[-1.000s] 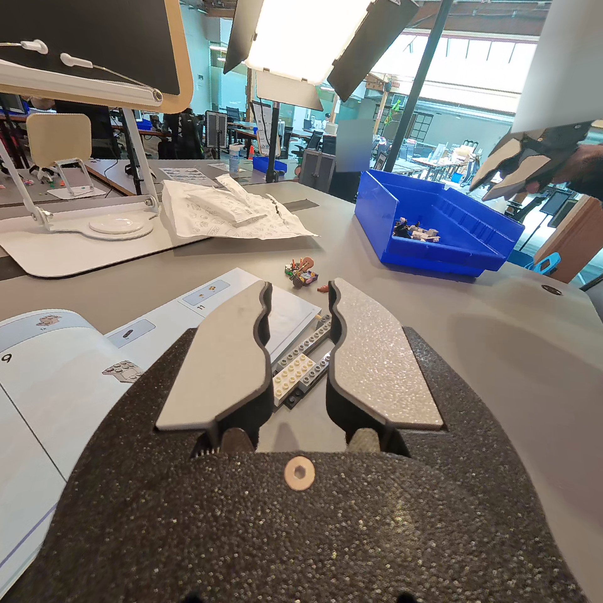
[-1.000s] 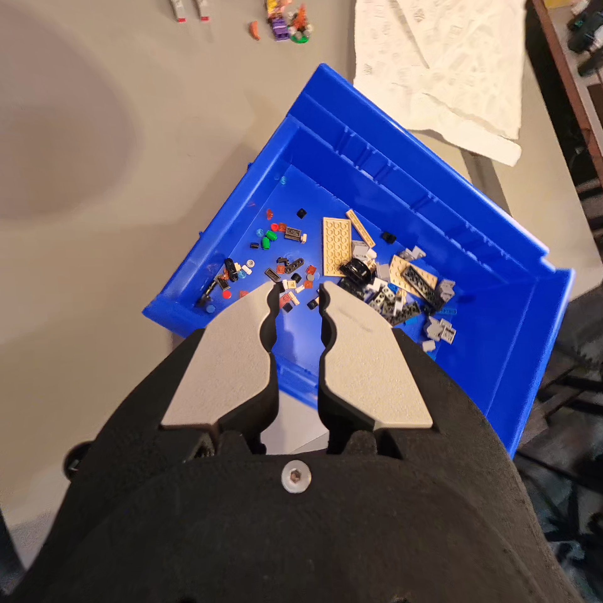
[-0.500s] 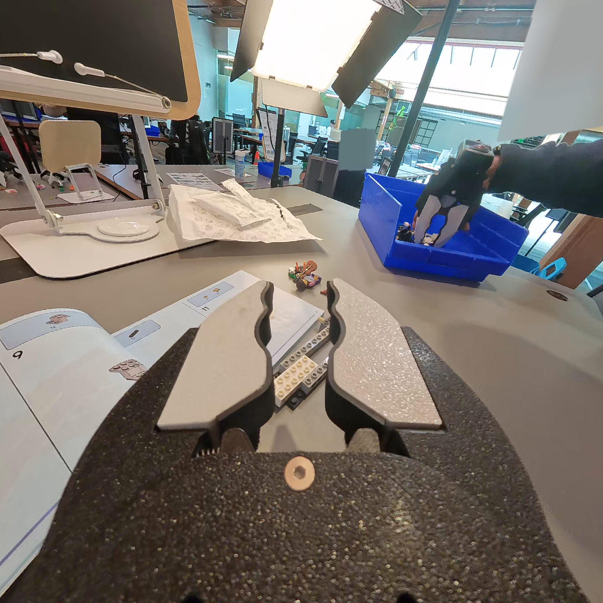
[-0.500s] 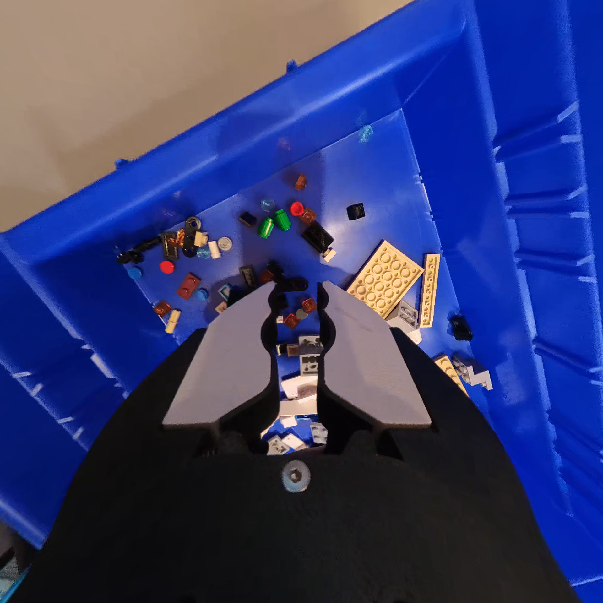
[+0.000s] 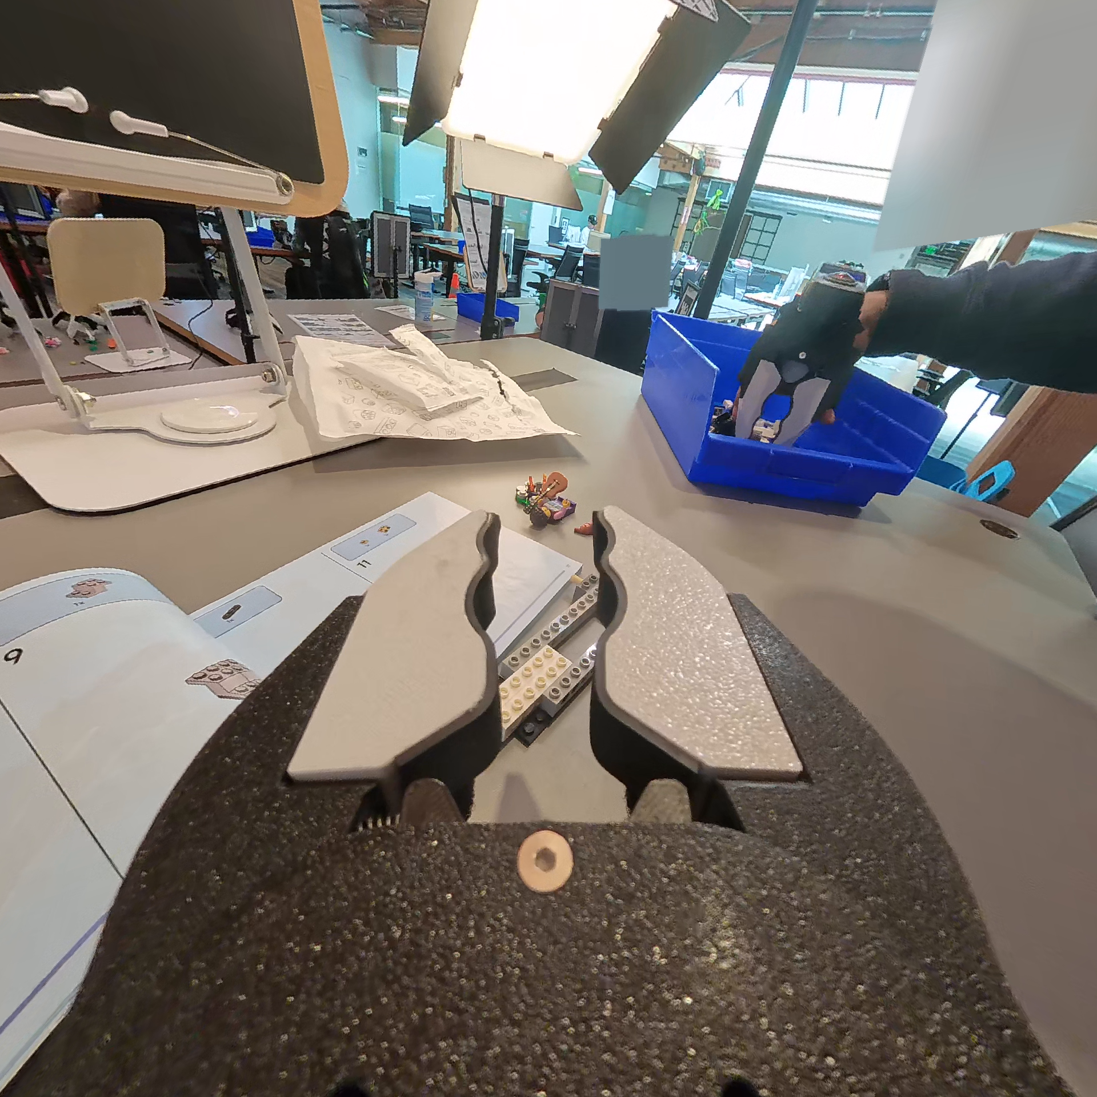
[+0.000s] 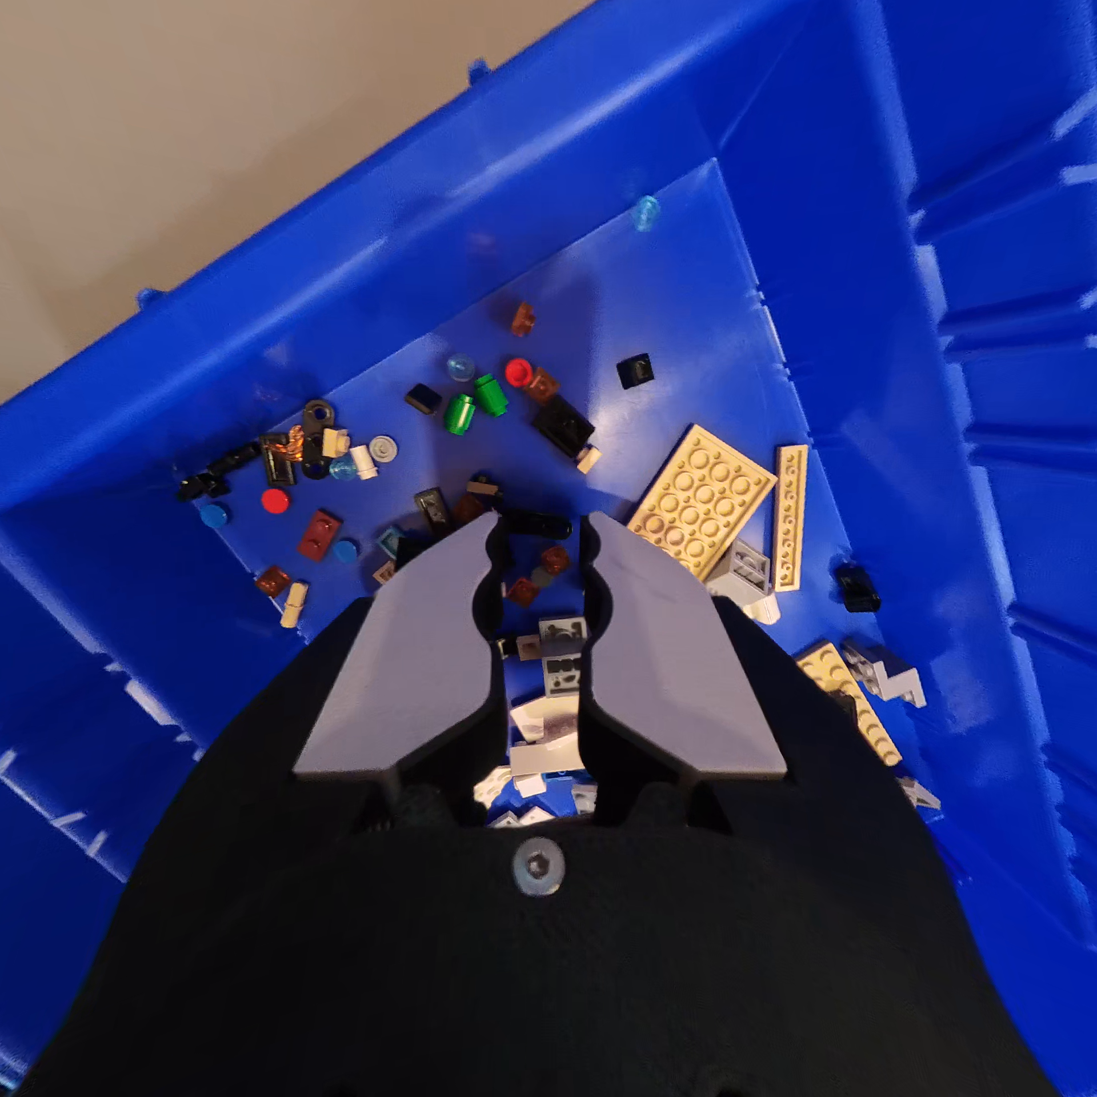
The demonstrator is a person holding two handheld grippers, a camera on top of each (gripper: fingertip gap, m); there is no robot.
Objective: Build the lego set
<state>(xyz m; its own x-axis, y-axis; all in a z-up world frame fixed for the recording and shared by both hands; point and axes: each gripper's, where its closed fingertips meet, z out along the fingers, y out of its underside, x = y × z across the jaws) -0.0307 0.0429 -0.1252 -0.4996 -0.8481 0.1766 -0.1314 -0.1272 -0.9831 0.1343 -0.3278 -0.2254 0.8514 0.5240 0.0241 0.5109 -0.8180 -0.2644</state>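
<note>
Left gripper (image 5: 543, 528) low over table (image 5: 831, 623), jaws apart, gripping nothing – grey-and-cream brick assembly (image 5: 543, 671) lies beneath, beside open instruction booklet (image 5: 148, 641). Right gripper (image 6: 543, 525) inside blue bin (image 6: 415, 196) near table's far right corner – jaws parted, nothing gripped, above scattered small bricks (image 6: 534, 579); tan plate (image 6: 703, 507) just right.

The left wrist view sits low over the surface (image 5: 831, 593), looking level along its claw (image 5: 543, 525) across the room, with the blue bin (image 5: 771, 469) well off to the right. The right wrist view looks steeply down from close above into that bin (image 6: 890, 178). Both views share the bin; the left view also shows the right claw (image 5: 771, 427) inside it.
</note>
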